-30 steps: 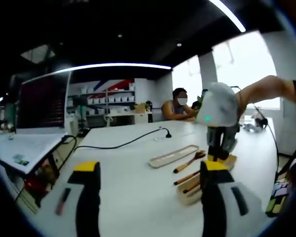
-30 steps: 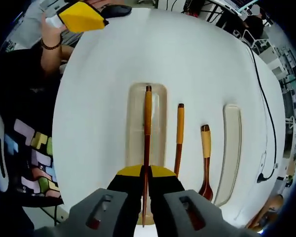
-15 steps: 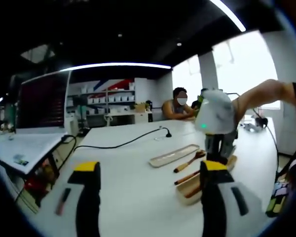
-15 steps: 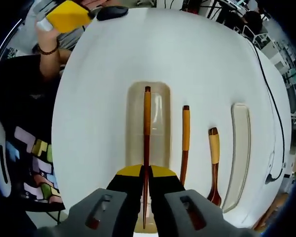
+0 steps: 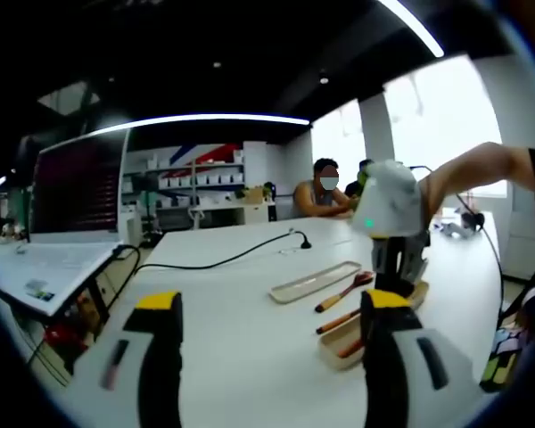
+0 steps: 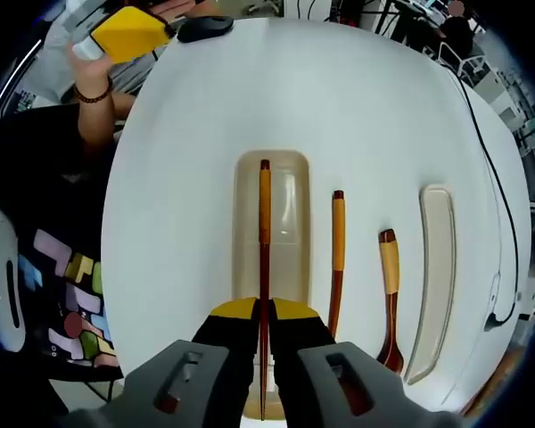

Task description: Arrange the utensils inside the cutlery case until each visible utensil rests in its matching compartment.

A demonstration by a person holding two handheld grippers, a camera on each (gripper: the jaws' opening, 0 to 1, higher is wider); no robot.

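Wooden chopstick (image 6: 264, 267) pinched in right hand-held gripper (image 6: 263, 332) above case (image 6: 285, 189); left hand-held gripper (image 5: 266, 314) wide, idle.

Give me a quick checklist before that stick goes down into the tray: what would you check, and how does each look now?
1. Right gripper holds the stick firmly: ok, jaws shut on it.
2. Stick lined up along the tray: ok, it runs lengthwise over it.
3. Stick already resting in the tray: cannot tell.
4. Second stick and spoon out of the way: ok, both lie on the table beside the tray.
5. Left gripper clear: ok, open, away from the tray.
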